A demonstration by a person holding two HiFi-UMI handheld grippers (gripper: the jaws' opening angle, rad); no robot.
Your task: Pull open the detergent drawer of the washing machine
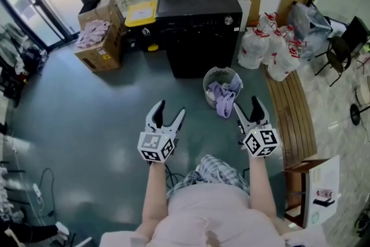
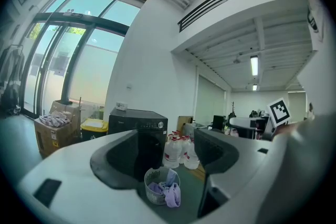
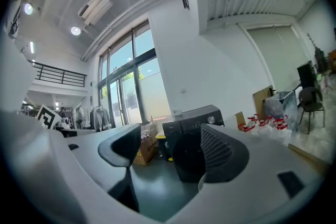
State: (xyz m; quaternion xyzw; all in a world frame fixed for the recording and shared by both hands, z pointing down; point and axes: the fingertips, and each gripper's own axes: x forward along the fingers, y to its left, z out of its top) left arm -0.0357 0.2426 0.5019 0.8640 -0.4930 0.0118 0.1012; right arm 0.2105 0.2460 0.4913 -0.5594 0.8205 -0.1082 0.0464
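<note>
The black washing machine (image 1: 199,26) stands against the far wall, well ahead of both grippers, with a control strip and a silver knob (image 1: 229,20) along its top front. The strip looks flush, and I cannot make out the drawer itself at this distance. My left gripper (image 1: 171,110) and right gripper (image 1: 247,104) are held side by side over the floor, both open and empty. The left gripper view looks between the jaws of the left gripper (image 2: 165,157) at the machine (image 2: 139,128). The right gripper (image 3: 170,152) frames the machine (image 3: 191,123) too.
A white laundry basket (image 1: 222,88) with purple cloth sits on the floor in front of the machine. Water jugs (image 1: 272,46) and a wooden bench (image 1: 292,107) are on the right. A cardboard box (image 1: 101,37) and a yellow bin (image 1: 140,13) stand left of the machine.
</note>
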